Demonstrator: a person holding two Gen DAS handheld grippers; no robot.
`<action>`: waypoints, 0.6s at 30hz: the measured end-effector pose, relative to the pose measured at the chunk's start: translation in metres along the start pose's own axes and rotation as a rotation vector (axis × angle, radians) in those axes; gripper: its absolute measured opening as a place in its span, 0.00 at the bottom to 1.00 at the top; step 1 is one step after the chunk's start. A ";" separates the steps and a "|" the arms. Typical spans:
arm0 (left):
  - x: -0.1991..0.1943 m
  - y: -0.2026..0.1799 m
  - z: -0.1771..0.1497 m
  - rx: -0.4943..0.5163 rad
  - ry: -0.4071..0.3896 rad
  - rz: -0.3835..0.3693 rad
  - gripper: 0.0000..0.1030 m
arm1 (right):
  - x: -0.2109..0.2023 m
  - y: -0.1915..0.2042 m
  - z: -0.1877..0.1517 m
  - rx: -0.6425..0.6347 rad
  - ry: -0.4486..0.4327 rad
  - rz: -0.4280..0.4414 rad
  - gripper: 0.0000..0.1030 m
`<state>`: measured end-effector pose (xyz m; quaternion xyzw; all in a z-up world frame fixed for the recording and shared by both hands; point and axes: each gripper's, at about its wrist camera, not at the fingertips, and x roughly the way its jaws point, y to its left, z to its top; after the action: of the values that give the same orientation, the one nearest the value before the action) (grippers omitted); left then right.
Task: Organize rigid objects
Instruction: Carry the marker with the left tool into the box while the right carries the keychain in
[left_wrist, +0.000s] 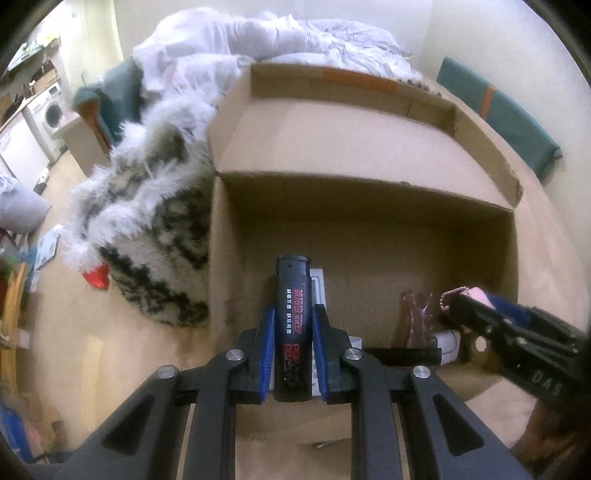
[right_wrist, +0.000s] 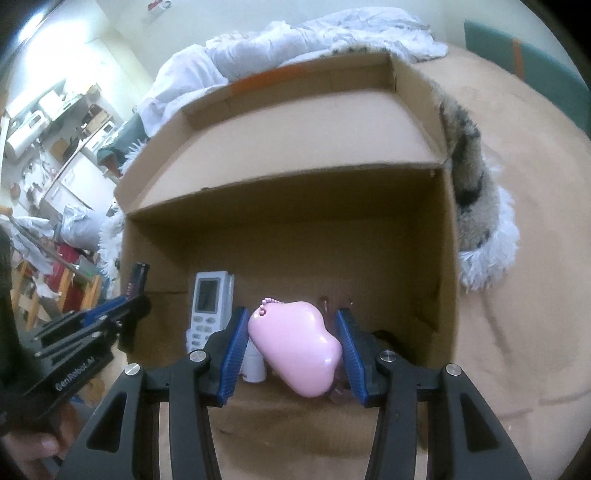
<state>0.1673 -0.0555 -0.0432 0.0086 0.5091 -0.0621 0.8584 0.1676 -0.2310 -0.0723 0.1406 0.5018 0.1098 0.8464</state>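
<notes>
While the big brown cardboard box (left_wrist: 369, 236) sits open on the tan floor (left_wrist: 147, 369), both tools hang over its near edge. Left of the box lies a fluffy white and black rug (left_wrist: 147, 229), and behind the box is a heap of white bedding (left_wrist: 280, 33). Over the left part of the box, the left gripper (left_wrist: 293, 325) squeezes its blue pads tight on a tall black lighter with red writing (left_wrist: 293, 325), which stands straight up between them. Inside the box, by its left wall, a white remote control with a grey screen (right_wrist: 207, 306) leans up. Near the middle of the box, the right gripper (right_wrist: 293, 347) pinches a smooth pink plastic cloud-shaped charm with a bead chain (right_wrist: 295, 347) between its blue pads, and the charm sits tilted. Down in the box by it, a small white tube (right_wrist: 255, 365) stands, and a clear pinkish thing (left_wrist: 417, 317) shows too, but I cannot tell what it is.
</notes>
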 end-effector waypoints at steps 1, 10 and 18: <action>0.005 -0.002 0.000 0.001 0.007 -0.004 0.17 | 0.004 -0.001 -0.001 0.002 0.008 0.000 0.49; 0.035 -0.007 -0.006 -0.009 0.032 -0.042 0.17 | 0.026 -0.001 -0.008 -0.012 0.065 -0.021 0.49; 0.050 -0.012 -0.010 0.004 0.033 -0.002 0.17 | 0.042 0.007 -0.010 -0.033 0.109 -0.019 0.49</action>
<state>0.1808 -0.0711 -0.0909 0.0107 0.5229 -0.0636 0.8499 0.1785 -0.2097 -0.1085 0.1159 0.5464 0.1175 0.8211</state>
